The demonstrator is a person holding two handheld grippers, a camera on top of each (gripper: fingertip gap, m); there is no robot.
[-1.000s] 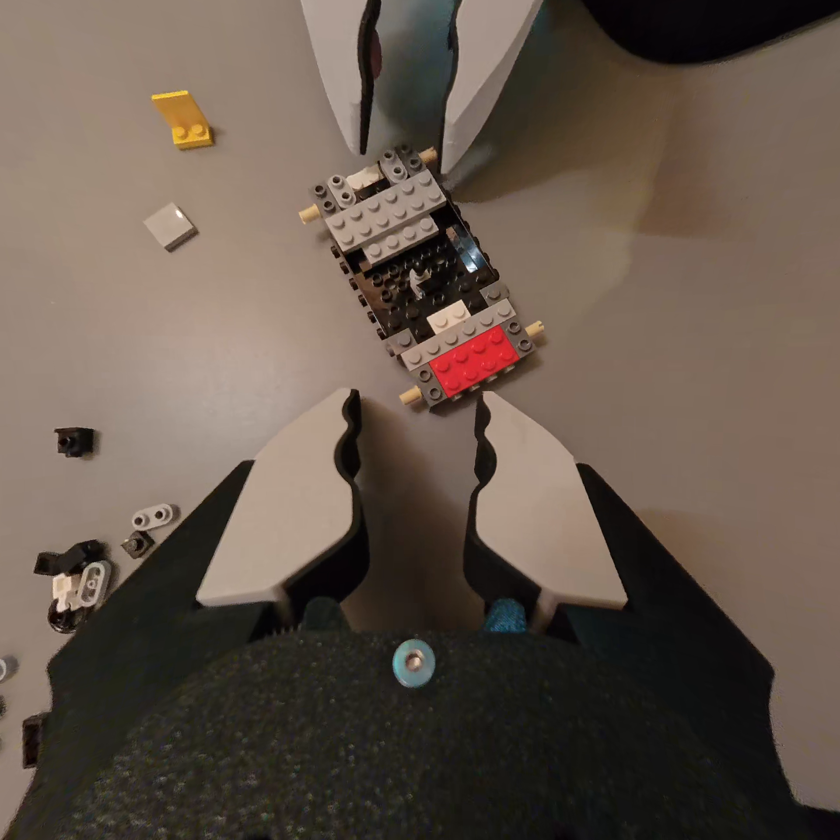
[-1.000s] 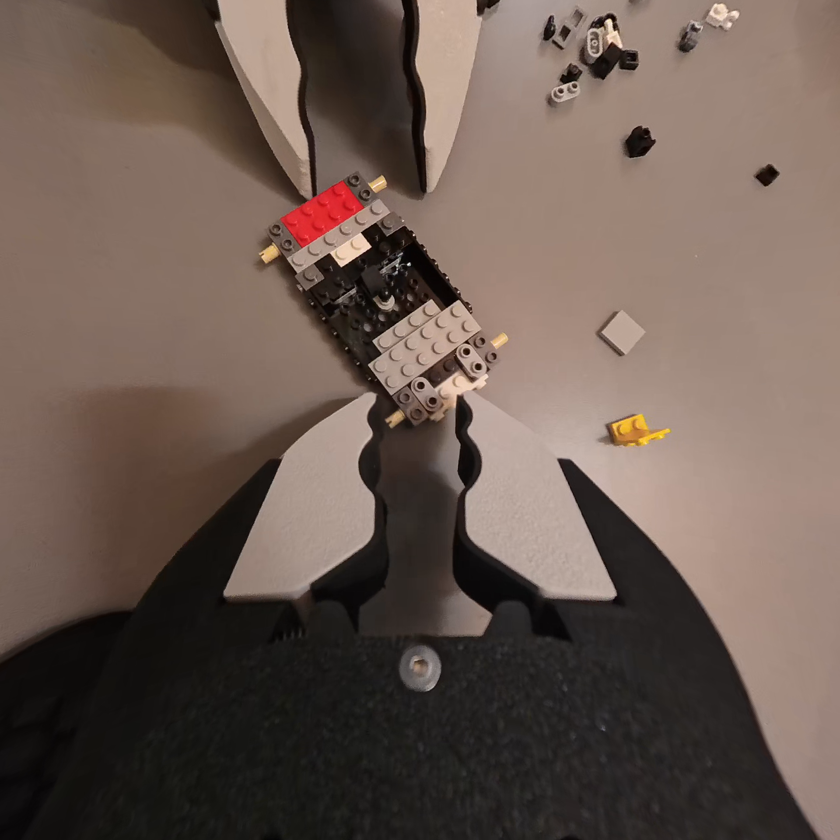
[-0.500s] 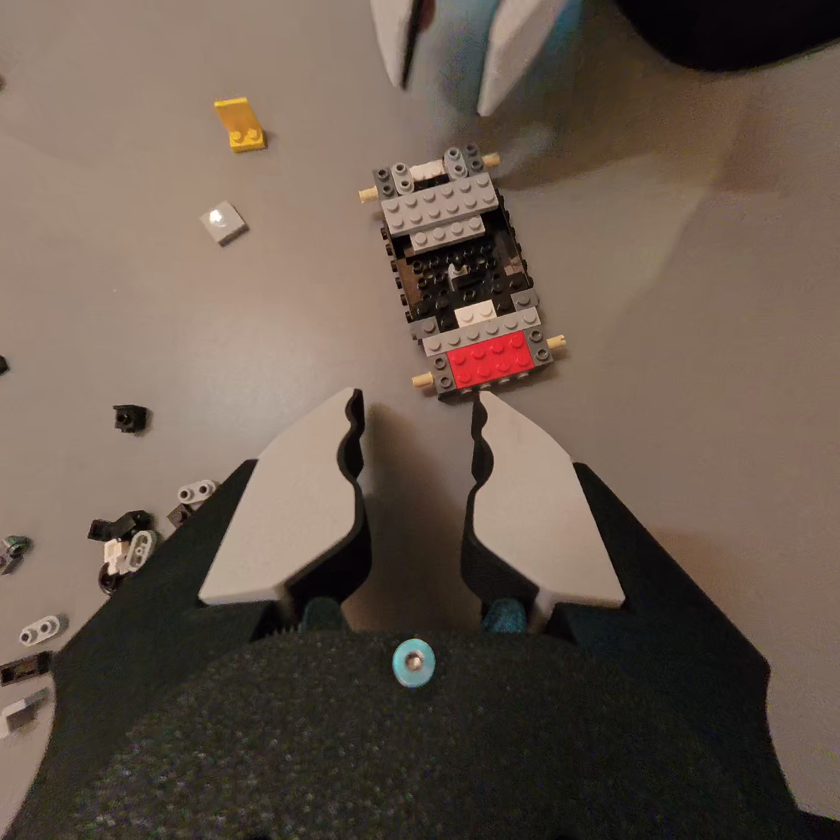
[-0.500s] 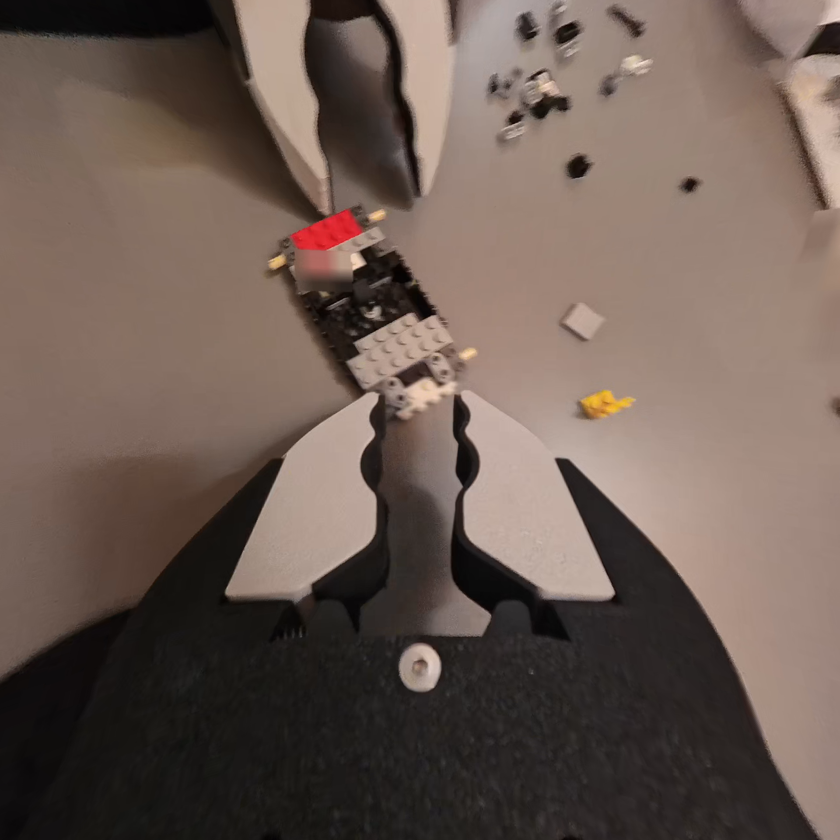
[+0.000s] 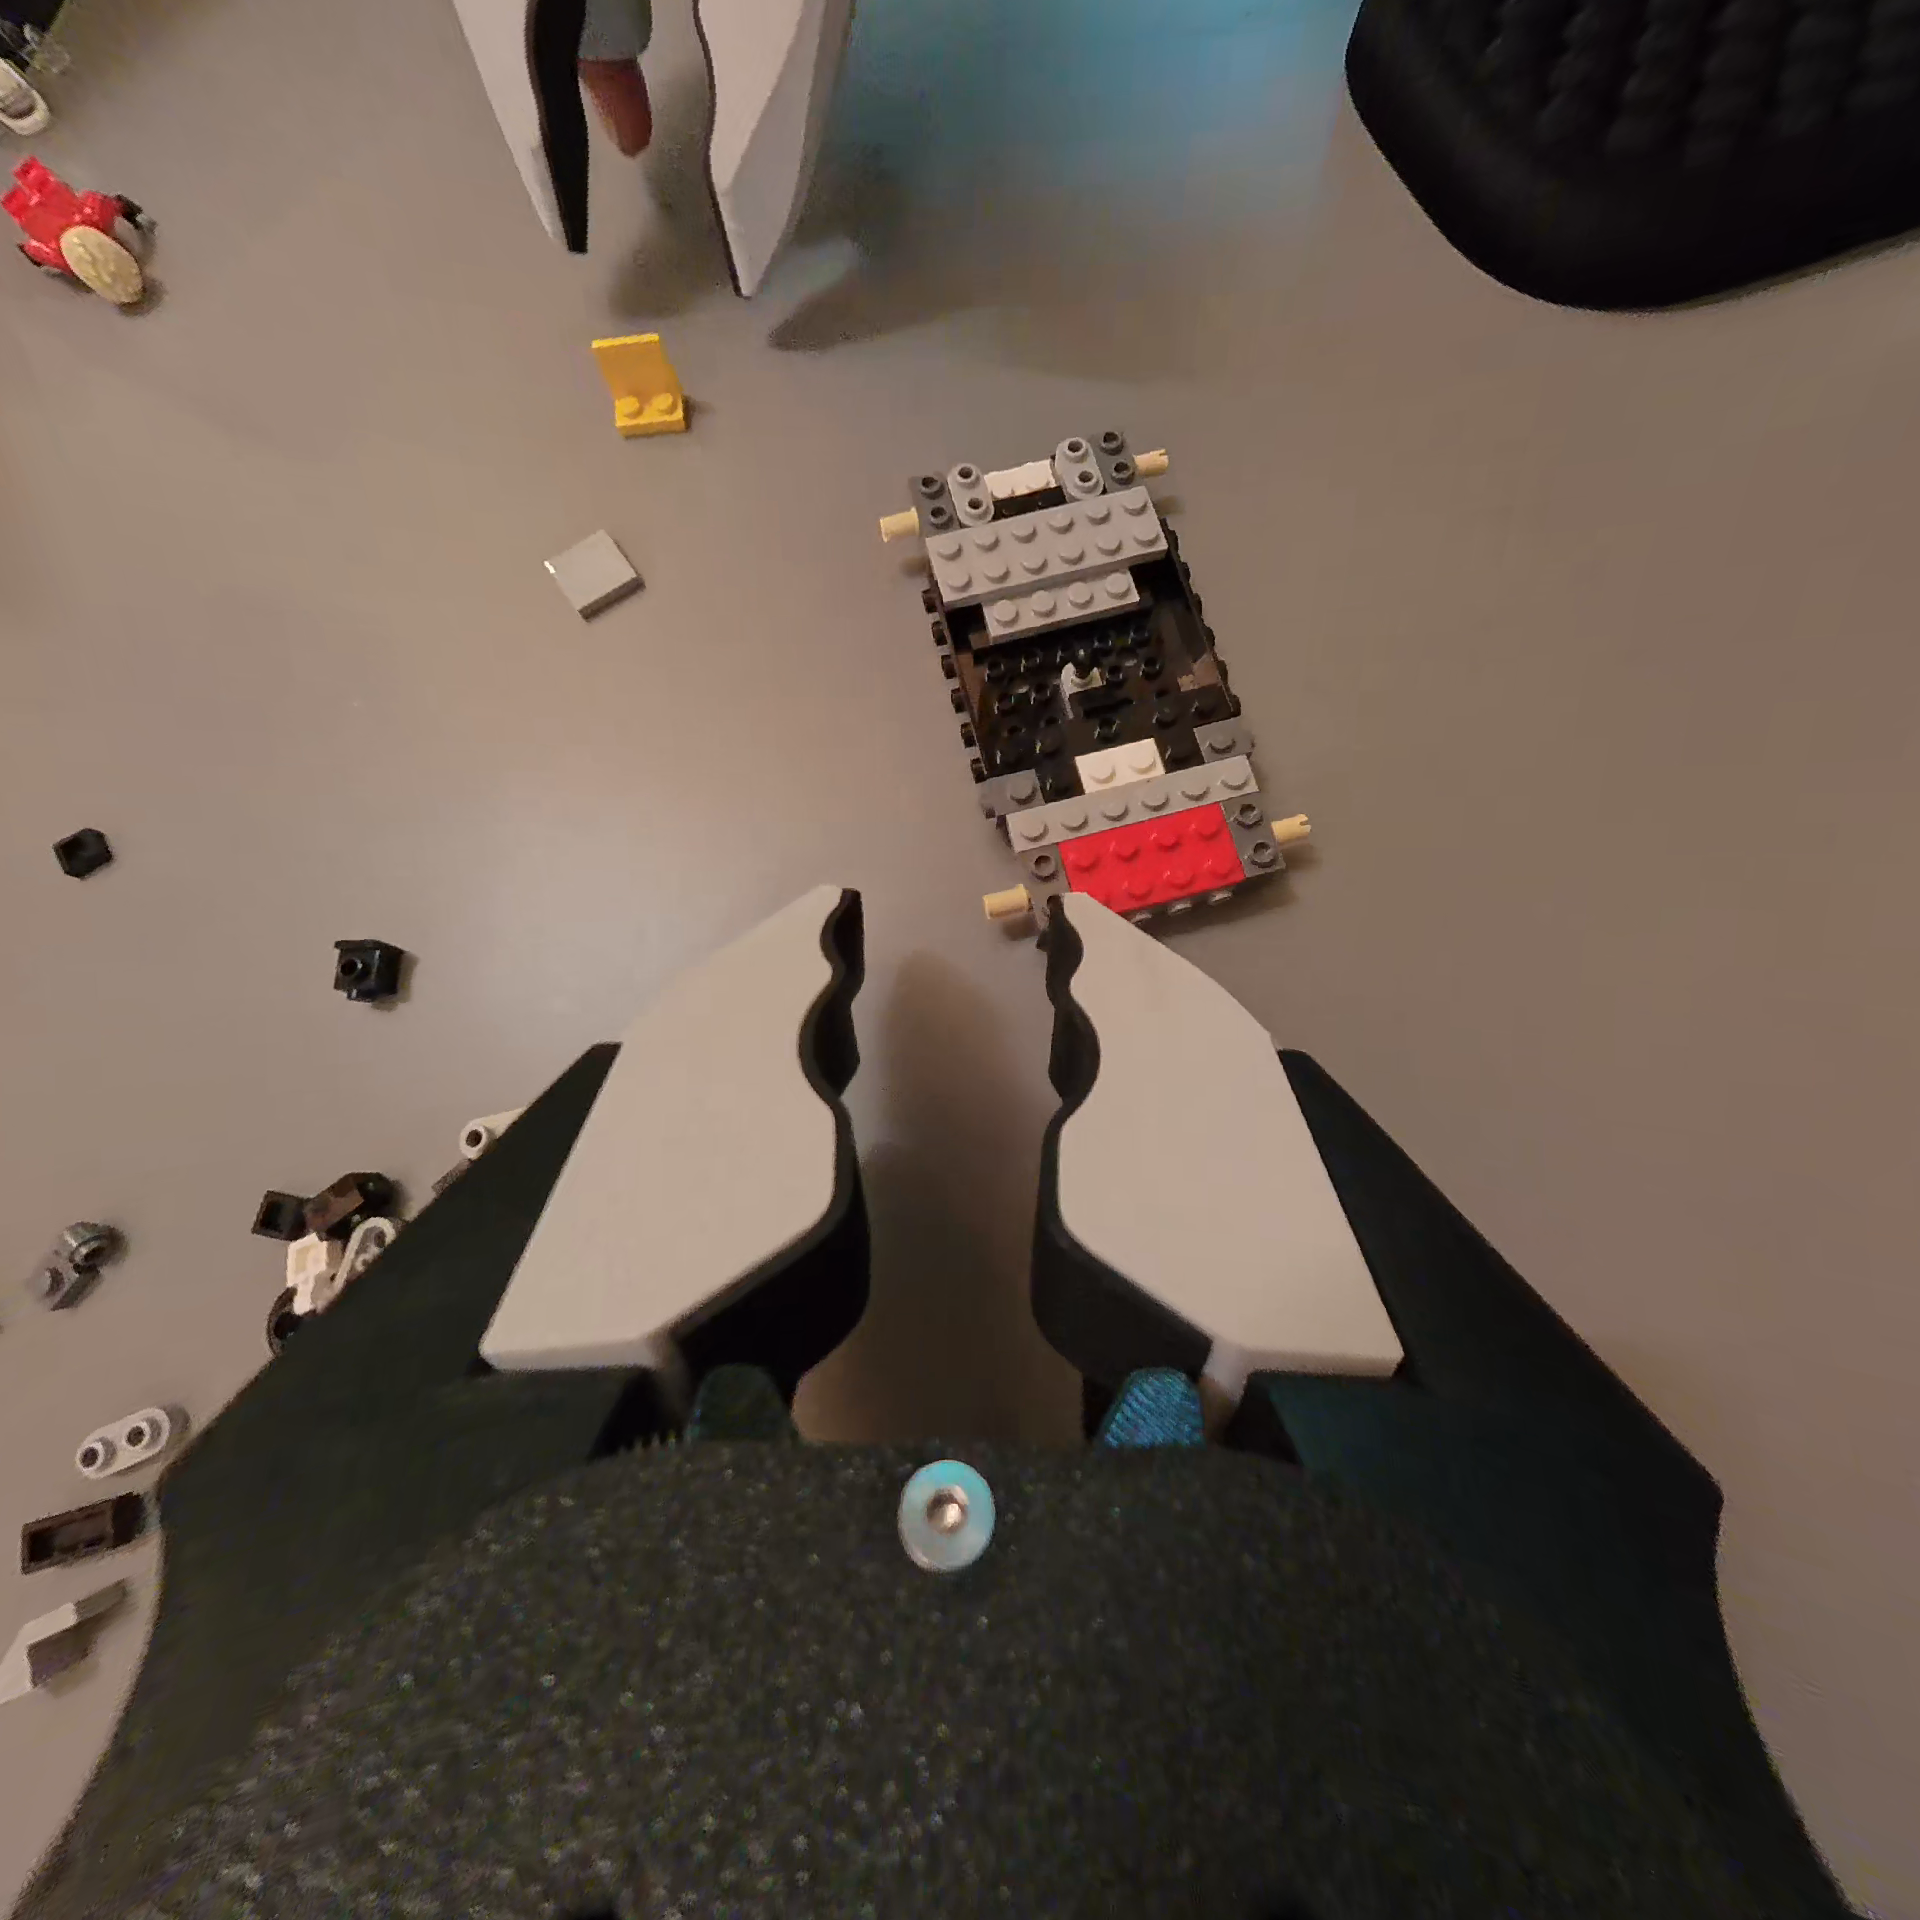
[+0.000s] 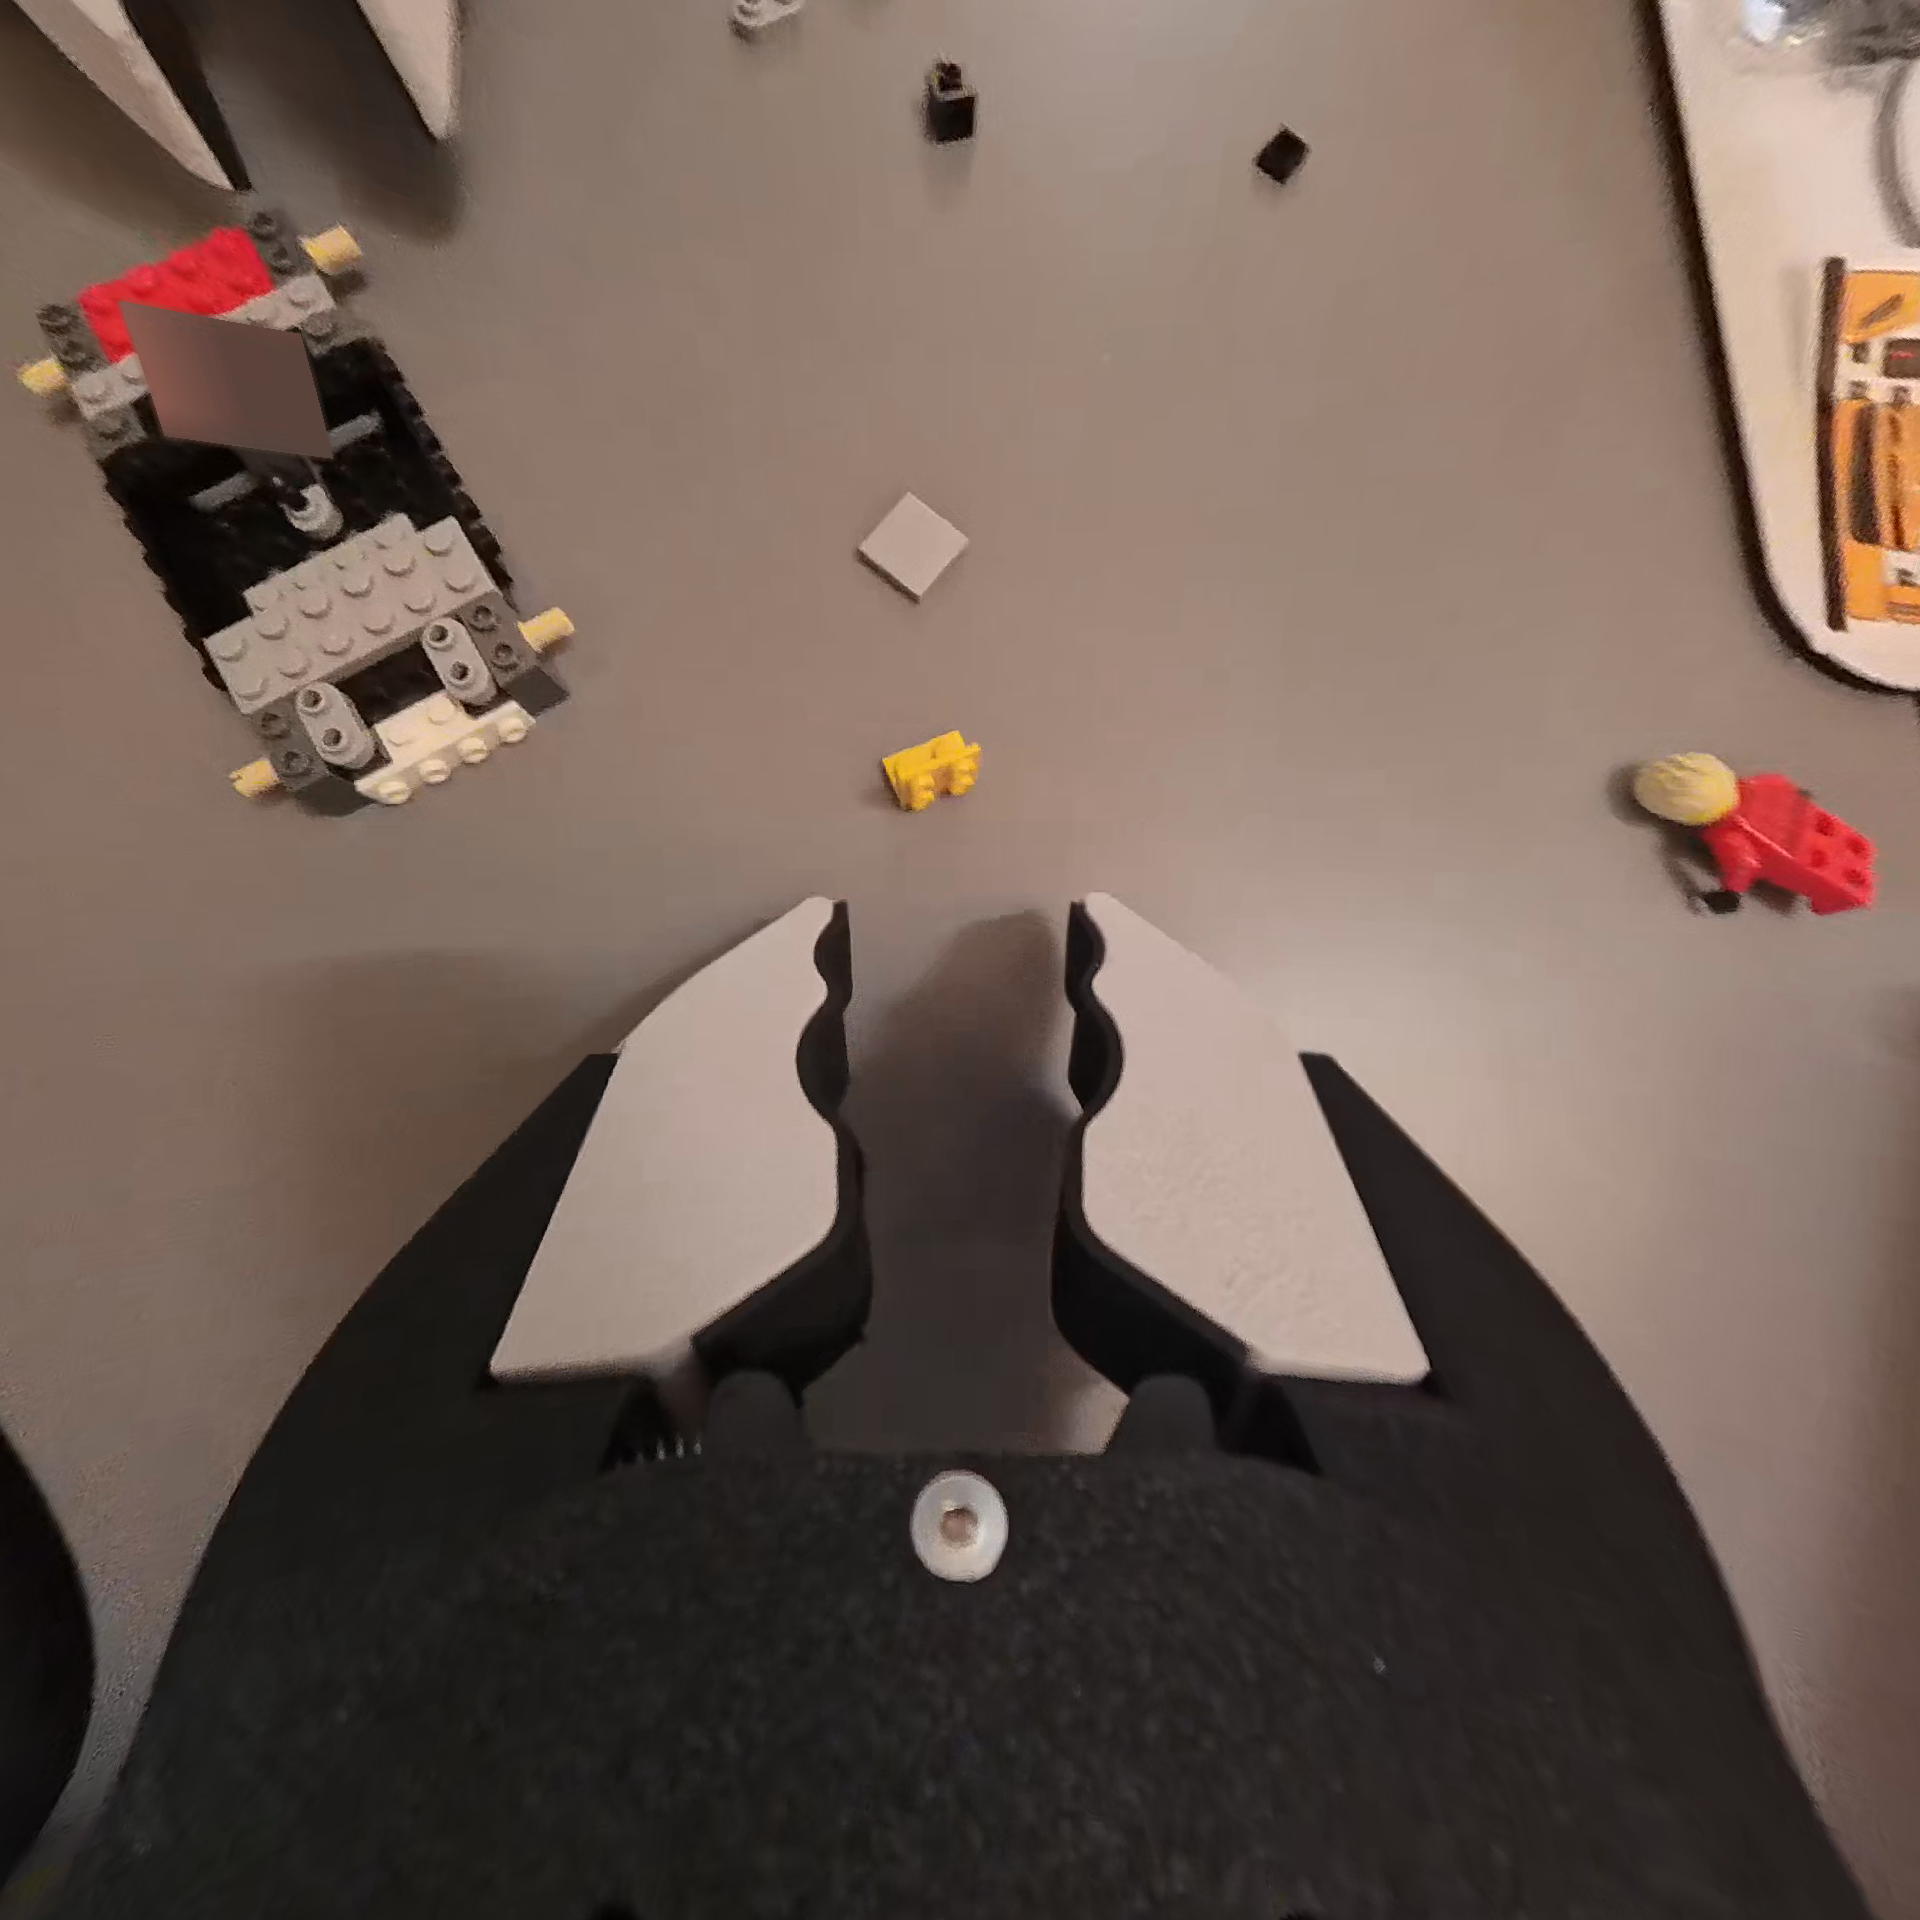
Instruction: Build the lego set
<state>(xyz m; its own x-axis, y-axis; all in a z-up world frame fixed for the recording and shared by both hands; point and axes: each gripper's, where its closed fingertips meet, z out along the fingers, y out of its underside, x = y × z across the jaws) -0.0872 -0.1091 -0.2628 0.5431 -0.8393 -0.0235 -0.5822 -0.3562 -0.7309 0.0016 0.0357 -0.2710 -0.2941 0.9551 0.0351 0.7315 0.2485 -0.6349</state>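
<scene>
Since a second ago the right claw (image 6: 958,909) has left the rear end of the car chassis (image 6: 301,520) and swung to its right; the chassis now lies at the upper left of the right wrist view. The left claw (image 5: 954,904) has kept its place at the red end.

Right claw: fingers apart, nothing between them, hovering over bare worktop (image 6: 1299,582). Just ahead of the tips lies a small yellow piece (image 6: 932,770), and beyond it a flat grey square tile (image 6: 913,544). Two small black pieces (image 6: 950,101) lie farther off. To the right, a red sub-assembly with a tan wheel (image 6: 1766,842). At the far right edge, a white sheet (image 6: 1756,312) carries an orange-and-black printed booklet (image 6: 1870,457); the print is too blurred to read.

Left claw: fingers apart, empty. Its right fingertip (image 5: 1070,920) is at the near corner of the chassis, beside a tan axle pin (image 5: 1005,902); contact cannot be confirmed. The chassis lies flat, red plate (image 5: 1151,864) nearest, grey plates at the far end. Loose black, grey and white pieces (image 5: 322,1242) are scattered to the left.

Surface: matte grey worktop, warm uneven light. A dark textured object (image 5: 1662,135) sits at the far right corner of the left wrist view.
</scene>
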